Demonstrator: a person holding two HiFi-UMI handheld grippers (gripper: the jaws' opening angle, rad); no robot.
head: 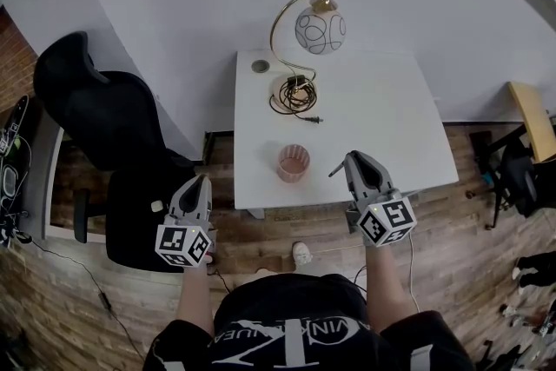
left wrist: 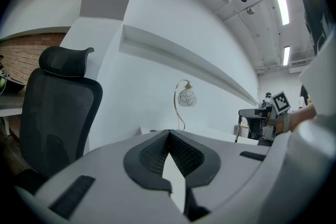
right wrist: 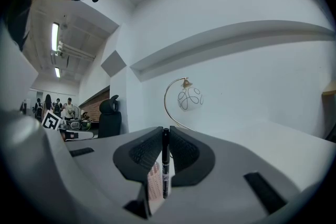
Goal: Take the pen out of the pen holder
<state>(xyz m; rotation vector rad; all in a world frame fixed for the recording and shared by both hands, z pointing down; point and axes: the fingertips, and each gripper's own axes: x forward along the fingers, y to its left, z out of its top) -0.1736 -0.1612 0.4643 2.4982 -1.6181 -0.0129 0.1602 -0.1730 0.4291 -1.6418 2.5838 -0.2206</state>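
A pink mesh pen holder [head: 294, 162] stands near the front edge of the white table [head: 382, 109]. My right gripper [head: 350, 159] hovers just to its right, shut on a black pen [head: 335, 170] that sticks out to the left of its tips. In the right gripper view the pen [right wrist: 165, 162] stands upright between the pads, with the pink holder [right wrist: 154, 182] low behind it. My left gripper [head: 203, 180] hangs off the table's left side, jaws together and nothing in them. The left gripper view shows its tips [left wrist: 168, 134] meeting.
A gold arc lamp with a patterned globe [head: 320, 29] and its coiled cable [head: 295, 96] sit at the table's back. A small round disc [head: 261, 65] lies at the back left corner. A black office chair [head: 95, 117] stands left of the table.
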